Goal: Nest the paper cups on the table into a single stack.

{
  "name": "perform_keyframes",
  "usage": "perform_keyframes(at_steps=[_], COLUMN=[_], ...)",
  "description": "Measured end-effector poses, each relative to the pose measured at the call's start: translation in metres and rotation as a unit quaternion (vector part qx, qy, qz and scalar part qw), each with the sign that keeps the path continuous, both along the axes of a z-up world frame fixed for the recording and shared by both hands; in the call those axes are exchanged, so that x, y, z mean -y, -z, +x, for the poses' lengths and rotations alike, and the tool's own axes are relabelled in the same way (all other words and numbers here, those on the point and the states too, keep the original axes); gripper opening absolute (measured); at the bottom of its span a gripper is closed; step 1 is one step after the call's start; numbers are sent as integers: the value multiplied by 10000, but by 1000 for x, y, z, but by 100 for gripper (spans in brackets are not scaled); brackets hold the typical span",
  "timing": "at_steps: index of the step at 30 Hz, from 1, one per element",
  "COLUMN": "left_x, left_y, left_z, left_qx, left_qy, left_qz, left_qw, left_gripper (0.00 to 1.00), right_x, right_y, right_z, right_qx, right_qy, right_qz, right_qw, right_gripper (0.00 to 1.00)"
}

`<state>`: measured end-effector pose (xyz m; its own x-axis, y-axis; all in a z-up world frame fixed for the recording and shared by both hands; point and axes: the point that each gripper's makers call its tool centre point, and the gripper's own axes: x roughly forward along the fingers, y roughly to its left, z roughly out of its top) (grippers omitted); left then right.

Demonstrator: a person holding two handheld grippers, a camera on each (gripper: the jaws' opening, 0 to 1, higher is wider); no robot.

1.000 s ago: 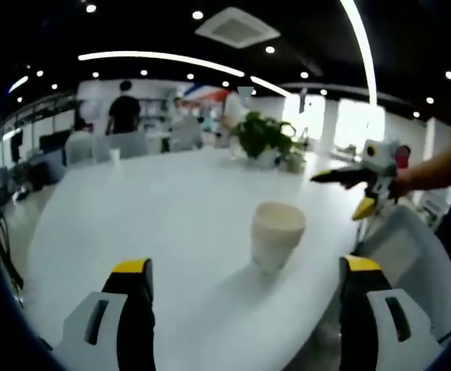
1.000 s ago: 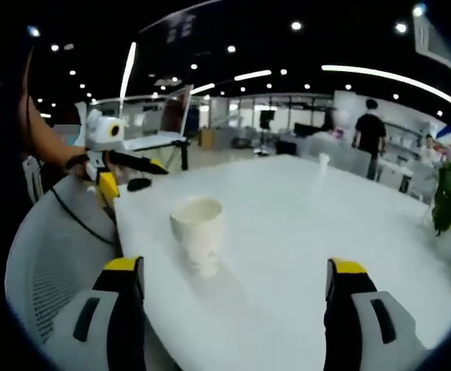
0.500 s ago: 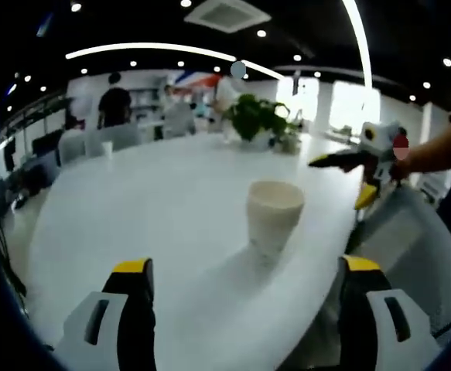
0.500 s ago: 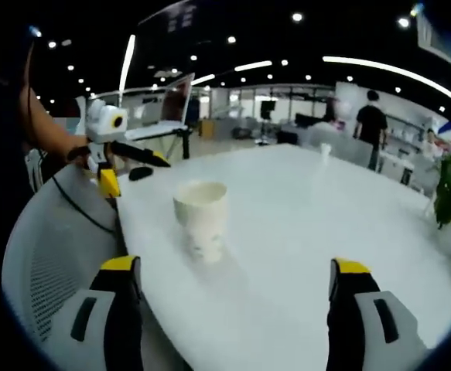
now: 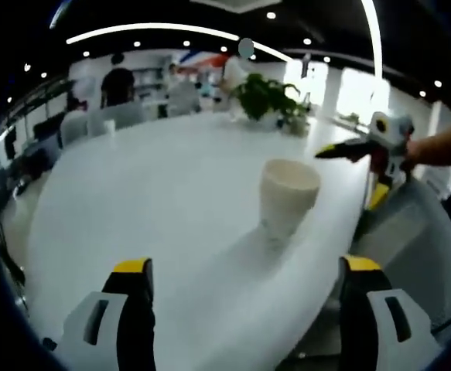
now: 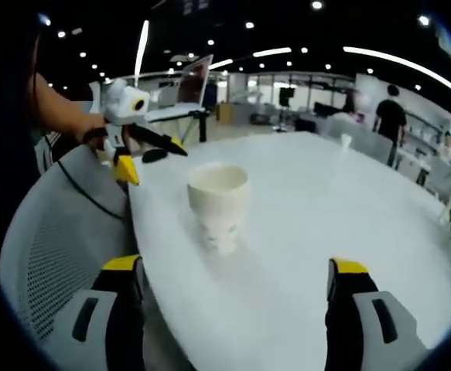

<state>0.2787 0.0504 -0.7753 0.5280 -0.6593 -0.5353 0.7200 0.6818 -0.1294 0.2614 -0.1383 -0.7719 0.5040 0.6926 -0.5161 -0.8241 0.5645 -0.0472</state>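
The paper cup (image 5: 288,199) (image 6: 218,201) stands upright on the white bench (image 5: 155,193) (image 6: 349,232), near the bench edge. Whether it is one cup or several nested cannot be determined.

In the left gripper view, the left hand-held gripper (image 5: 244,267) has its jaws spread wide and holds nothing; the cup sits ahead of the gap, apart from both jaws. In the right gripper view, the right hand-held gripper (image 6: 237,267) is likewise spread wide and empty, with the cup ahead and apart from its jaws.

Each gripper also appears in the opposite view, held beyond the bench edge, with jaws parted and yellow-tipped: the right one (image 5: 360,166), the left one (image 6: 144,151).

A white mesh chair (image 6: 47,247) stands just beside the bench edge. A potted plant (image 5: 268,97) stands at the far side of the bench. A small cup (image 5: 107,126) stands well apart, at the far end.
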Motion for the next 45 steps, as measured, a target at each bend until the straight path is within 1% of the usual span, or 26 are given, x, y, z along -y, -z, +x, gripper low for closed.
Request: perform_keyframes(at_steps=[3, 6, 7, 10, 12, 14, 15, 17, 19, 20, 23, 25, 27, 28, 29, 32, 34, 36, 40, 45], left_x=[6, 11, 16, 22, 27, 34, 37, 43, 48, 50, 53, 56, 59, 61, 62, 66, 69, 72, 78, 92], left_y=[1, 6, 9, 14, 14, 13, 13, 15, 19, 21, 29, 30, 31, 31, 32, 31, 31, 32, 29, 23], left_z=[-1, 1, 3, 7, 12, 15, 15, 14, 12, 11, 10, 10, 11, 11, 12, 15, 16, 18, 22, 20], left_qx=[20, -32, -39, -198, -168, -173, -161, -125, -68, -86, -87, -98, -98, -71, -18, 100, 159, 154, 184, 291], left_qy=[149, 232, 307, 310, 306, 375, 421, 596, 728, 789, 915, 966, 1007, 1086, 1141, 1311, 1405, 1441, 1496, 1726], left_qz=[93, 119, 135, 64, 35, 2, -17, 16, 111, 161, 335, 314, 299, 350, 401, 476, 532, 561, 507, 425], left_qw=[9998, 9997, 9994, 9993, 9994, 9991, 9990, 9981, 9973, 9967, 9952, 9948, 9944, 9934, 9927, 9902, 9885, 9879, 9873, 9836], left_gripper=[98, 98, 97, 94, 94, 92, 89, 86, 84, 81, 76, 74, 68, 65, 61, 53, 51, 49, 49, 44], right_x=[-3, -6, -8, -14, -16, -17, -15, -16, -20, -21, -28, -34, -41, -44, -47, -54, -57, -60, -63, -68], right_y=[1, 4, 7, 15, 20, 24, 30, 37, 40, 41, 42, 38, 35, 34, 33, 33, 33, 34, 34, 30], right_z=[3, 6, 7, 9, 10, 11, 13, 15, 15, 15, 15, 17, 20, 22, 24, 27, 27, 27, 27, 28], right_qx=[-9, -64, -118, -246, -299, -336, -348, -363, -430, -467, -465, -426, -446, -424, -412, -418, -412, -395, -392, -389], right_qy=[-19, -36, -49, -133, -229, -290, -336, -462, -498, -552, -699, -776, -839, -856, -869, -957, -1014, -1082, -1162, -1248], right_qz=[9, -20, -33, -35, -149, -271, -470, -701, -657, -674, -759, -764, -718, -695, -685, -698, -715, -768, -791, -704], right_qw=[10000, 10000, 9999, 9996, 9992, 9986, 9977, 9958, 9957, 9951, 9936, 9931, 9929, 9930, 9930, 9921, 9914, 9904, 9893, 9889], right_gripper=[97, 95, 94, 92, 90, 87, 82, 77, 75, 74, 70, 67, 58, 56, 56, 56, 55, 55, 51, 41])
